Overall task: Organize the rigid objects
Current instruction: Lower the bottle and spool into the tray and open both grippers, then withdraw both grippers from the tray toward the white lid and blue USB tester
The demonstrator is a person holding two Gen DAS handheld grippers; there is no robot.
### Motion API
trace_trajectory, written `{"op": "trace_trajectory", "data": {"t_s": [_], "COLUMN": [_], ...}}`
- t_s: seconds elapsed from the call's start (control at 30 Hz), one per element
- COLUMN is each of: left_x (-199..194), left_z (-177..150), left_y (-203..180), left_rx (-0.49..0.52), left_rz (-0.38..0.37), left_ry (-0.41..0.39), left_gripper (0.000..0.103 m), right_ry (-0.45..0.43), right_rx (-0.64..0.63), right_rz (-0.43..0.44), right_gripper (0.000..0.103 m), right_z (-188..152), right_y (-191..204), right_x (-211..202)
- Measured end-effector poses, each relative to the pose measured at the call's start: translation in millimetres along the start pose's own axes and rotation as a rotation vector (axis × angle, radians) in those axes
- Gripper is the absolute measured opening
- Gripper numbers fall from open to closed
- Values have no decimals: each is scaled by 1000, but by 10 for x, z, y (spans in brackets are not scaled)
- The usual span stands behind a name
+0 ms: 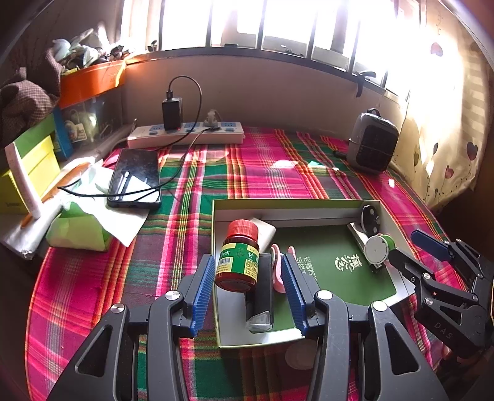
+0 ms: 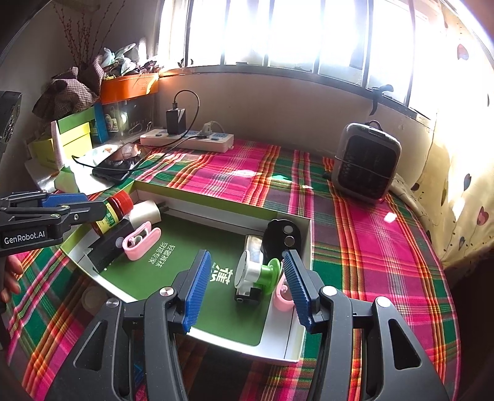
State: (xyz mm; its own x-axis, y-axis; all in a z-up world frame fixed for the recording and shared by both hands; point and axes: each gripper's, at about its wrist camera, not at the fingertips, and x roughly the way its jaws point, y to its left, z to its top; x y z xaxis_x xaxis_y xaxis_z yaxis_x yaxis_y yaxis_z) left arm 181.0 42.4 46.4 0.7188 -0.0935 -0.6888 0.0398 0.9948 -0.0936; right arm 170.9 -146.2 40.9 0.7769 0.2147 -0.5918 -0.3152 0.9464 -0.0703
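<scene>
Plaid-covered worktop [image 1: 253, 172] under a barred window [image 1: 278, 27].
Both tongs, left [image 1: 248, 290] and right [image 2: 247, 287], hang released over the box [image 2: 308, 234]; only the right view shows a hand [image 2: 9, 277].

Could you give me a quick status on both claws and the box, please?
Left claw open, straddling the red-capped bottle. Right claw open over the green spool, not gripping. Box holds several items. Nothing blocking.
</scene>
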Motion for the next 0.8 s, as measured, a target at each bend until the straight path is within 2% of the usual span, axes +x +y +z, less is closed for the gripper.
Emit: {"op": "trace_trajectory", "data": {"t_s": [0.57, 0.8], "left_x": [-294, -400], "left_z": [-232, -370], "left_y": [25, 37], "left_rx": [-26, -44], "left_rz": [-15, -48], "left_ry": [-9, -1], "left_gripper": [44, 44], "right_ry": [8, 27], "right_rx": [31, 59], "right_rz": [-6, 5], "right_gripper": [51, 51], "right_z": [-126, -223], "right_y": [40, 60], "right_x": [-226, -333]}}
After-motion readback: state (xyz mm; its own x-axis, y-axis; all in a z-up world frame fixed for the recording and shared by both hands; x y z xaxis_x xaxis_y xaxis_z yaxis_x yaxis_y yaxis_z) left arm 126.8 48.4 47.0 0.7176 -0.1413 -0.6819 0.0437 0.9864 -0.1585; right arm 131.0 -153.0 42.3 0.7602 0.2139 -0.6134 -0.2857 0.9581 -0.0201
